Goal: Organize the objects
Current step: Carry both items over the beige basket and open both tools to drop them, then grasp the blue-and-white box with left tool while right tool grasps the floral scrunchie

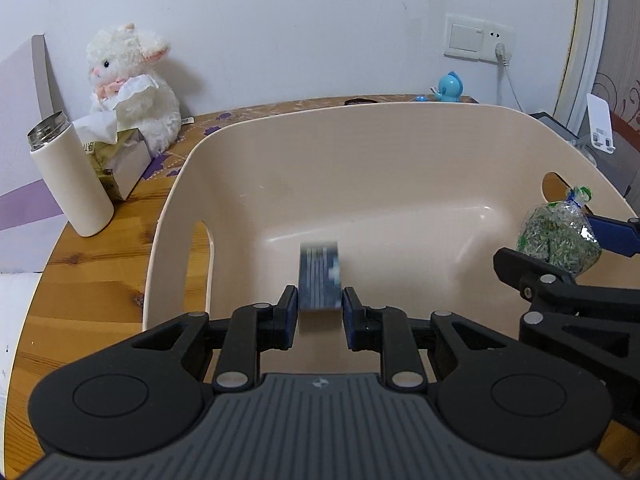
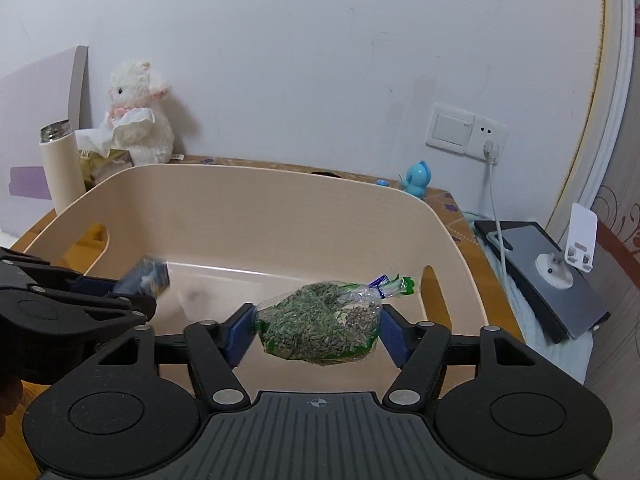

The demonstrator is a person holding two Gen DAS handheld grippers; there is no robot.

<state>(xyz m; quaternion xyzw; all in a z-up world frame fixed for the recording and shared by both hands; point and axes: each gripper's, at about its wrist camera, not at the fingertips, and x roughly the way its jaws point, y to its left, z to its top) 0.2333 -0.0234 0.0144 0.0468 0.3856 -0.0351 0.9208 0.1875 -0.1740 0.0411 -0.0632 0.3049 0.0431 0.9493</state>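
My wooden table [image 1: 92, 276], beige tub [image 1: 360, 152] sitting centre, white flask [image 1: 70, 178] upright near left, tissue box [image 1: 124, 164] and plush lamb [image 1: 136, 92] far left, blue toy [image 1: 450, 87] far right by wall.

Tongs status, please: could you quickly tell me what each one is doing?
Left tongs: closed on the blue box.
Right tongs: closed on the bag of seeds.

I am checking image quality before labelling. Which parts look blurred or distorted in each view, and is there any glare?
Left wrist view: the blue box between the left gripper fingers is motion-blurred; the beige bin rim bows from fisheye; faint glare on its floor. Right wrist view: the same box is smeared, while the bag of green herbs in the right gripper stays sharp.
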